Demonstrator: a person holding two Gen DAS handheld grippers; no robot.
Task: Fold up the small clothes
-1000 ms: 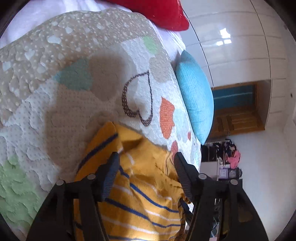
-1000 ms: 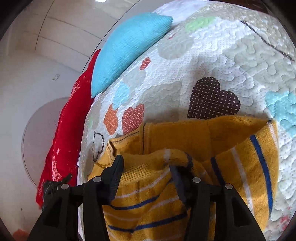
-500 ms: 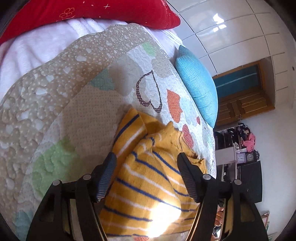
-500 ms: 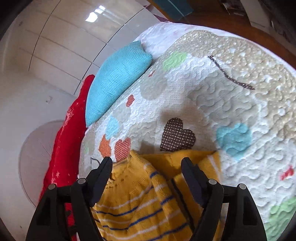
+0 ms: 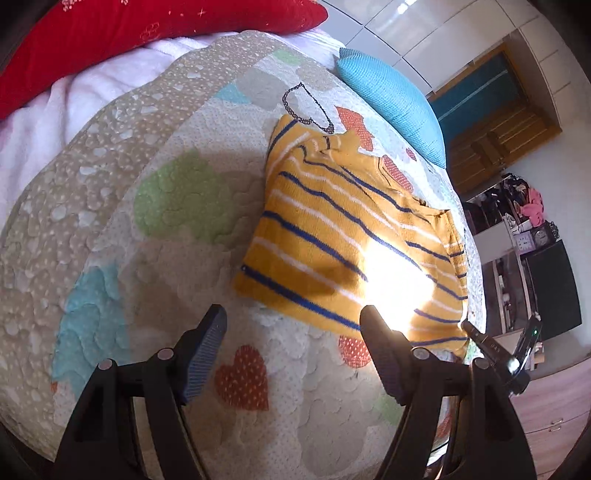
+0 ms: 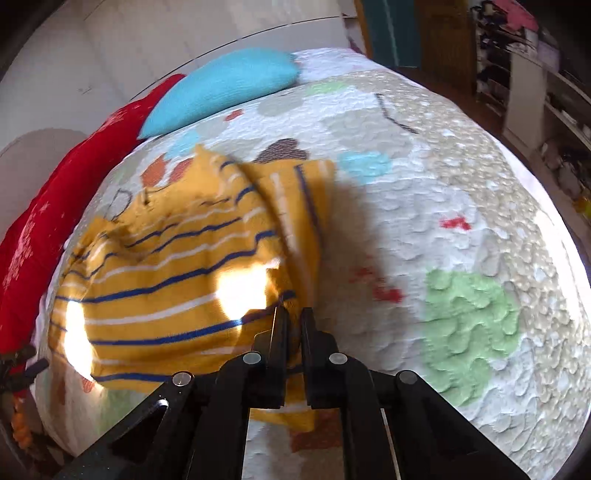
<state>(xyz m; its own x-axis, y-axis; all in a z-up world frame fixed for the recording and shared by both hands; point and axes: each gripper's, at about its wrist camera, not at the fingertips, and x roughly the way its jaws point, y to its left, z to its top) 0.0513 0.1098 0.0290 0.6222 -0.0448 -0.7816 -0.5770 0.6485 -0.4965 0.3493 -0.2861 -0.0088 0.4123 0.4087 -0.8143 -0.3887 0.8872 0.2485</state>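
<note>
Your left gripper hovers above the quilt with its fingers spread wide and nothing between them. Its ribbed blue pads face each other across bare quilting, and the sweater lies just beyond the fingertips, not touching either one. Your right-hand fingertip of that gripper sits level with the sweater's near hem; the other is off to the side over plain quilt.

Your right gripper is tilted down toward the bed with its two black fingers drawn nearly together, and a fold of the sweater's near edge is pinched between them. From that pinch the knit runs away to the left and up, bunched and rippled rather than flat, with one striped flap turned over along its right side. That view is motion-blurred, so finer detail of the grip cannot be told.

The sweater is a small mustard-yellow knit with thin navy and white stripes. It rests toward the pillow edge of the bed, near a turquoise textured cushion and a long red velvety cushion that lie along that edge. A bright sun patch washes out part of its lower half. The quilt is puffy, stitched in wavy lines, with appliquéd hearts in red, green, blue and brown dots.
</note>
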